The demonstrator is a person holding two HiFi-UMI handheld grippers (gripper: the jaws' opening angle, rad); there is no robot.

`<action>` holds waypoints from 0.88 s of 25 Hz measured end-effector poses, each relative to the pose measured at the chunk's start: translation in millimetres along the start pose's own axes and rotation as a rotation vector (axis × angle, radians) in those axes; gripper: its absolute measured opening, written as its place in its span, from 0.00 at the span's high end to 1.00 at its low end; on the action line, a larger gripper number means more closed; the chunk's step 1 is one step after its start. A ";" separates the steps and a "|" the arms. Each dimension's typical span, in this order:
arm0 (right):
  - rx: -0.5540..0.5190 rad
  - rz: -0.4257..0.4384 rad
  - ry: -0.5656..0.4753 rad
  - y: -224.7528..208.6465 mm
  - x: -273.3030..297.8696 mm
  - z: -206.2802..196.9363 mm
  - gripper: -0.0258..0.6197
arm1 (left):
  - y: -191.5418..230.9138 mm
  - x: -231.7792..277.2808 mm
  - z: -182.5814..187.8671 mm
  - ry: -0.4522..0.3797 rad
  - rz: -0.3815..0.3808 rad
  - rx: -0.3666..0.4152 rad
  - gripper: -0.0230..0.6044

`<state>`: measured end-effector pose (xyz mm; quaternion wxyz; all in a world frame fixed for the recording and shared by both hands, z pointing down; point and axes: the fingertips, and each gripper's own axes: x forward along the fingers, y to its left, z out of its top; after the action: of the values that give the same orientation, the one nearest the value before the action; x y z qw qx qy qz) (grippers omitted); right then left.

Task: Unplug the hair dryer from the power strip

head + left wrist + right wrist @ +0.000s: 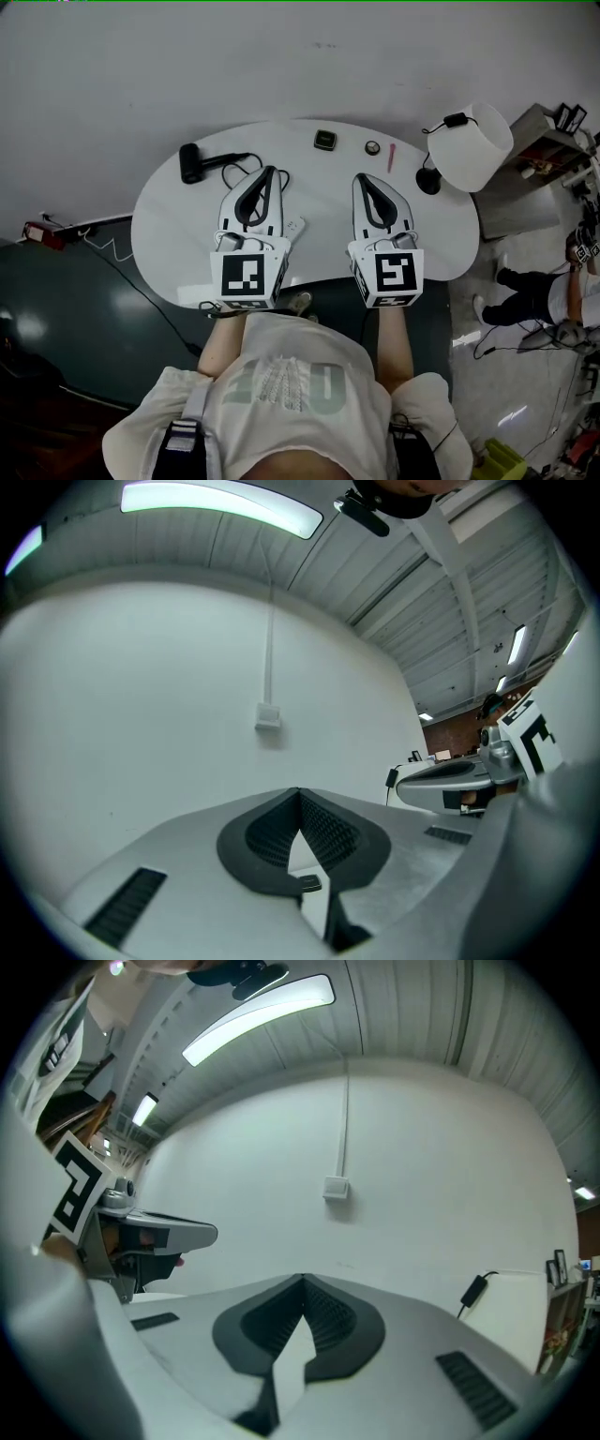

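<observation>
The black hair dryer [190, 162] lies at the back left of the white oval table [169, 244]. Its black cord [234, 169] loops toward my left gripper [273, 171] and disappears under it. A small white block [294, 226], possibly the end of the power strip, shows beside that gripper; the plug is hidden. My left gripper is held level over the table, shut and empty, its tips [299, 791] together. My right gripper [360, 178] is alongside it, also shut [303, 1279] with nothing in it. Each gripper view shows mostly the white wall.
A black square item [325, 140], a small round thing [372, 147] and a red pen [391, 157] lie at the table's back. A white lamp [471, 145] with a black base [428, 181] stands at the right. A wall box [268, 717] is ahead. A person [539, 295] is on the floor at right.
</observation>
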<state>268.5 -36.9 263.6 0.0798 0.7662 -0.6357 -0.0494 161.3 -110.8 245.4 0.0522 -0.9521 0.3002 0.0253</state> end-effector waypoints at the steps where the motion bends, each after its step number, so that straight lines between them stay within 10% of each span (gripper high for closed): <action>1: -0.004 0.023 0.002 7.3 6.2 0.0 0.95 | 7.2 -3.7 -1.4 0.004 0.023 0.002 0.96; 18: 0.017 0.305 -0.005 91.2 52.4 -4.1 0.96 | 75.1 -51.8 -34.6 0.096 0.238 -0.030 0.96; 21: -0.042 0.475 -0.009 106.8 55.5 -4.5 0.95 | 75.9 -49.8 -37.3 0.102 0.227 -0.025 0.96; 22: -0.094 0.570 -0.010 116.2 55.9 -7.1 0.81 | 76.4 -48.9 -40.0 0.105 0.223 -0.023 0.96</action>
<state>167.9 -112.2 293.5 0.1227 0.5517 -0.8229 -0.0583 78.0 -149.7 282.6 0.0223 -0.9134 0.4062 -0.0153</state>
